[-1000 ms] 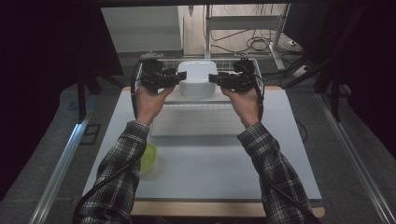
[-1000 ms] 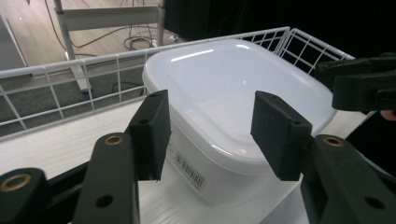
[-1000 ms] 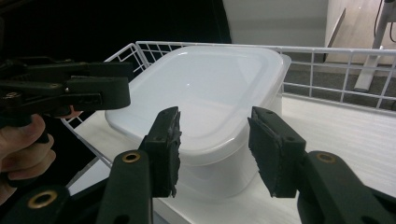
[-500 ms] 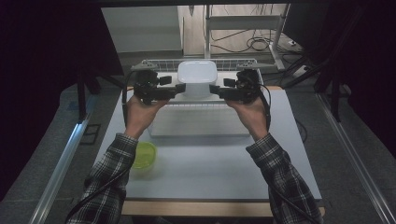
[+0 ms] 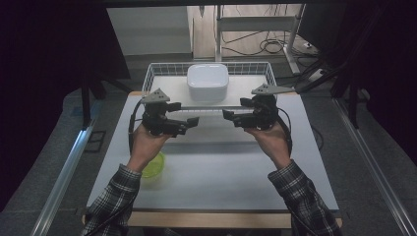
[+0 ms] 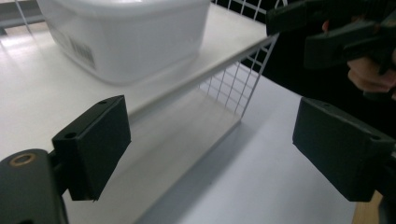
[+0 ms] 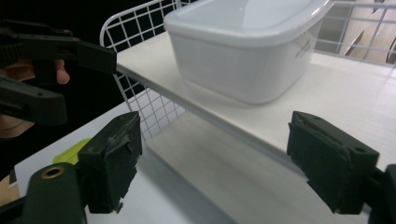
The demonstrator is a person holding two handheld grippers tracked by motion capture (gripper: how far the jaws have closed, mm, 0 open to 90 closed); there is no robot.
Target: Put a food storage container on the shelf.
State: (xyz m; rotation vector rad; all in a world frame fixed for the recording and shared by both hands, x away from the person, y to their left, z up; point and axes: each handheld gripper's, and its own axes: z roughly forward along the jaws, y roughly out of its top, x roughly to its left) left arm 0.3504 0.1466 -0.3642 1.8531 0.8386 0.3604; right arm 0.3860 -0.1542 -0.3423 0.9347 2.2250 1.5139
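A white lidded container [image 5: 207, 81] stands on the white shelf of a wire rack [image 5: 153, 73] at the table's far side. Both grippers hover in front of the rack, apart from the container, pointing at each other. My left gripper [image 5: 193, 122] has just been opening and nothing is between its pads [image 6: 94, 145]. My right gripper [image 5: 229, 117] has likewise been opening, its pads [image 7: 332, 161] bare. The left gripper view looks past its gripper [image 6: 217, 140] at the container [image 6: 126, 32]. The right gripper view shows its gripper [image 7: 222, 158] below the container [image 7: 247, 46].
A yellow-green bowl [image 5: 153, 167] sits on the white table [image 5: 221, 172] under my left forearm and is partly hidden by it; the bowl [image 7: 70, 149] also peeks in beside the right gripper's jaw. The rack's wire front edge [image 6: 233, 88] overhangs a low gap above the table.
Both grippers were at the container's sides a second ago. They have drawn back toward the person and lower, with jaws wider. The container stays on the shelf.
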